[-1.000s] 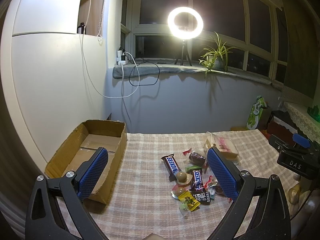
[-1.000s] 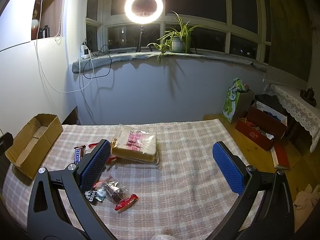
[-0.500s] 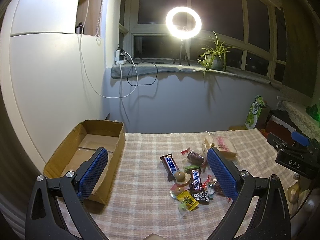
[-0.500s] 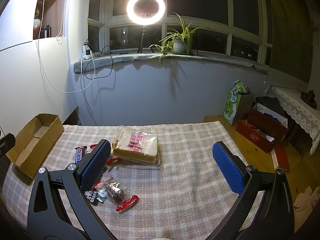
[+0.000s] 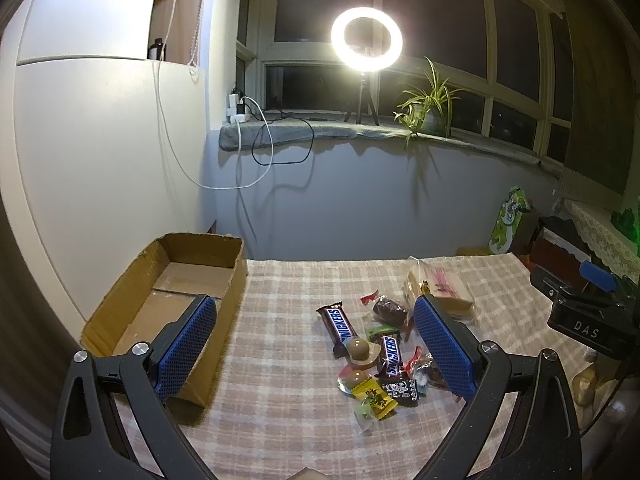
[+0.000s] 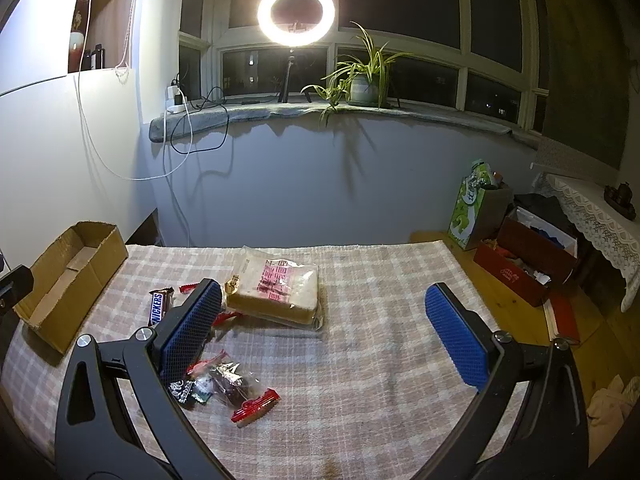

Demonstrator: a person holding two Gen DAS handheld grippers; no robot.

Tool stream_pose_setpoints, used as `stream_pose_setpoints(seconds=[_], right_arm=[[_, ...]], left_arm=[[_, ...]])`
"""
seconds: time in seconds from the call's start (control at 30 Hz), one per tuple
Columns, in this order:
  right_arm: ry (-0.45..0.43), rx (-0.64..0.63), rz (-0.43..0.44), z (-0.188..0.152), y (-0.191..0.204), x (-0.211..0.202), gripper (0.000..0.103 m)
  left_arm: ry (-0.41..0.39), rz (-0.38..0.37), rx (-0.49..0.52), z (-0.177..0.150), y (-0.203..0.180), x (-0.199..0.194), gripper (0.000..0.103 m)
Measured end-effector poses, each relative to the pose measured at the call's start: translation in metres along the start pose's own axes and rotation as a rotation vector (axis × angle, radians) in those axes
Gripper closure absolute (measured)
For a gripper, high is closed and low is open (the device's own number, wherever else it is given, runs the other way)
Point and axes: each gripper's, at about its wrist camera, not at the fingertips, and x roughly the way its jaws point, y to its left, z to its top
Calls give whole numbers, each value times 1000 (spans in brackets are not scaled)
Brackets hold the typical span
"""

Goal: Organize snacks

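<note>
A pile of small snacks lies on the checked tablecloth: a Snickers bar [image 5: 338, 325], a second smaller Snickers [image 5: 390, 354], a yellow candy packet [image 5: 374, 395] and a round chocolate [image 5: 359, 349]. A bagged sandwich bread [image 6: 276, 290] lies behind them. An open cardboard box [image 5: 176, 292] stands at the table's left. My left gripper [image 5: 314, 346] hovers open above the table, box to its left, snacks by its right finger. My right gripper [image 6: 324, 332] is open over bare cloth, with a clear red-ended wrapper [image 6: 236, 386] near its left finger.
A ring light [image 6: 296, 12] and a potted plant [image 6: 362, 80] stand on the windowsill behind the table. Right of the table are a green paper bag [image 6: 470, 210], a red box [image 6: 528, 264] and wooden floor. Cables hang down the left wall.
Both views have shifted slightly, as both grippers drifted a little back and up. The snacks and the box have not moved, and both grippers stay open.
</note>
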Motion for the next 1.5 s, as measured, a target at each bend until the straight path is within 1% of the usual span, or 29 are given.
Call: stream_pose_setpoints(seconds=[0.13,0.23,0.3,0.43,0.53,0.67,0.73,0.8,0.83,0.9,0.97,1.0,1.13,1.2,1.27,1.3,1.4,1.5], right_arm=[[4,-2,5,-3,0,3,0],[5,-4,8,-3,-1,2,0],[8,-6,25,-5,-1,5,0],[32,-7,69,-13,-11,11,0],[64,-23,95,-21,-15,17,1],[136,-60,137,-35,-15,29,9],[178,-70,161,-43,-13,35,14],[216,-74,195,-52,-12,41,17],[232,-72,213,-55,-11,43,21],[265,-71,251,-61,-8,49,25],[279,-85,280,-64,-2,53,26],[283,-95,293,-65,1,54,26],[307,-155,348,-66,19,64,27],[327,-183,375,-66,28,72,28],[358,-202,398,-67,36,83,35],[372,-206,406,-68,39,88,38],[416,-192,435,-72,42,104,39],[436,-198,448,-76,48,112,39]], left_arm=[[8,-3,-1,-1,0,1,5],[19,-11,-2,-1,1,3,7],[30,-12,-6,-2,3,5,9],[58,-16,-27,-8,12,9,11],[96,-28,-44,-15,18,16,17],[148,-54,-54,-24,22,25,24],[173,-79,-65,-30,22,29,27],[209,-110,-76,-37,23,35,37],[223,-123,-80,-40,22,38,37],[260,-153,-93,-48,21,43,38],[293,-194,-101,-55,18,47,40],[306,-212,-99,-59,15,48,44],[365,-262,-99,-73,4,59,53],[390,-275,-106,-78,1,64,58],[407,-279,-108,-82,0,69,64],[412,-280,-111,-84,0,71,64],[424,-281,-115,-86,0,77,65],[434,-279,-114,-88,-1,82,67]])
